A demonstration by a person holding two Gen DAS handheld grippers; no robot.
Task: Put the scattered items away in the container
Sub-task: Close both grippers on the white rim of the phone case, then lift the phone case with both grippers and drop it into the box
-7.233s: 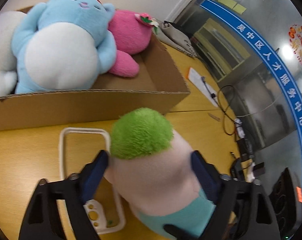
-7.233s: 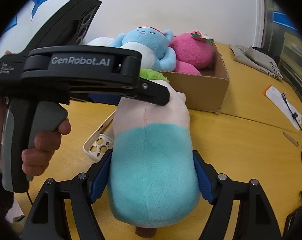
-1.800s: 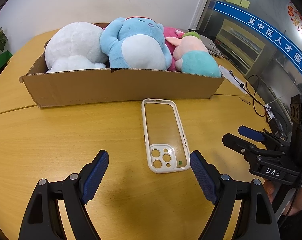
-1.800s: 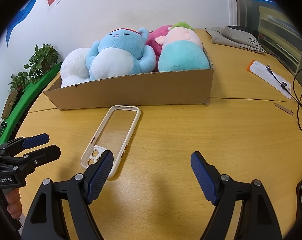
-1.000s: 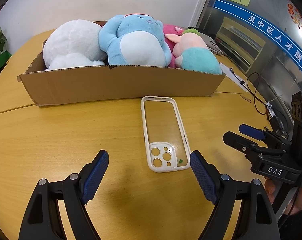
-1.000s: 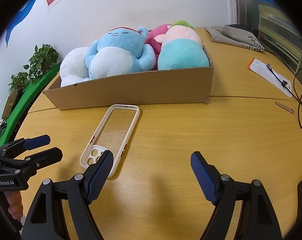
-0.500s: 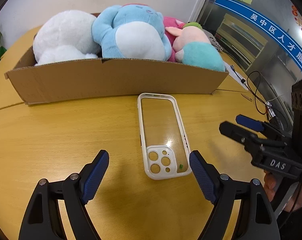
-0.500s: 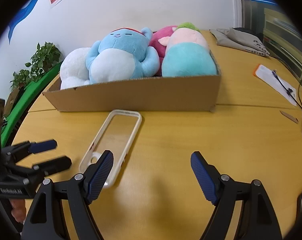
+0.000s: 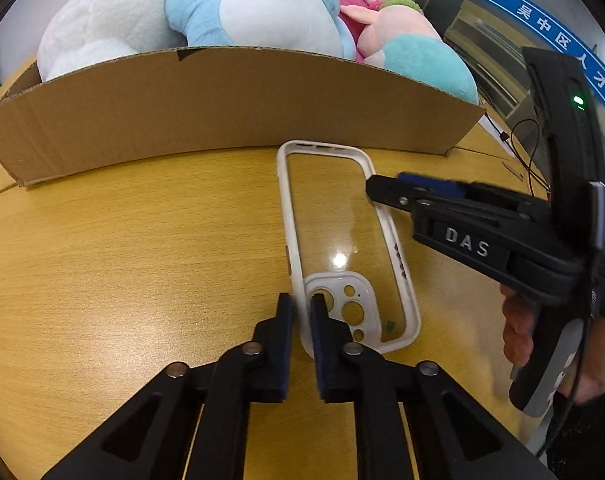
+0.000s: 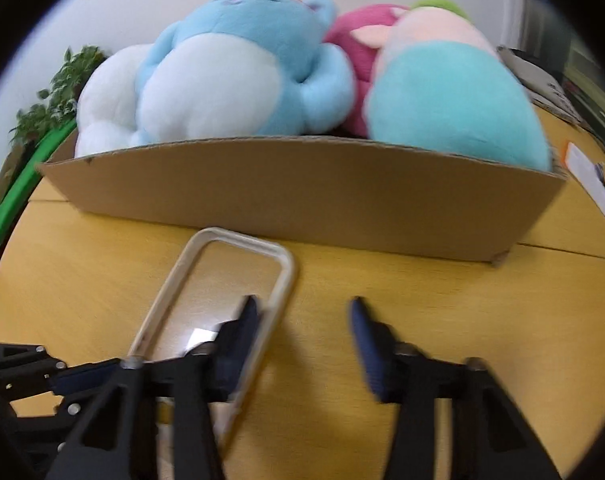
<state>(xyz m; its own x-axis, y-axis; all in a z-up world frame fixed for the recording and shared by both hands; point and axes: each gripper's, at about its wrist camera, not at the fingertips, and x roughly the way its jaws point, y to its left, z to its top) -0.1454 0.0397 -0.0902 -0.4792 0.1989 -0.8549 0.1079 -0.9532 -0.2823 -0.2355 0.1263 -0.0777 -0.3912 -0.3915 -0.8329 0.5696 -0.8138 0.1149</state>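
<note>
A clear phone case with a white rim (image 9: 342, 248) lies on the wooden table in front of the cardboard box (image 9: 222, 108). My left gripper (image 9: 301, 308) is shut on the case's left rim near the camera cutout. My right gripper (image 10: 304, 320) is open, its left finger over the case's right rim (image 10: 278, 292) and its right finger on bare table; it also shows from the side in the left wrist view (image 9: 386, 190). The box (image 10: 302, 204) holds a white plush (image 9: 102, 32), a blue plush (image 9: 258, 8), a pink plush (image 10: 354, 40) and a teal and pink plush (image 10: 454, 104).
The wooden table (image 9: 122, 260) stretches left of the case. A paper with a cable (image 10: 594, 176) lies at the right. A green plant (image 10: 50, 104) stands at the far left behind the box.
Both grippers moved in onto the phone case. My left gripper closed on its left rim. My right gripper narrowed and reached the case's right rim.
</note>
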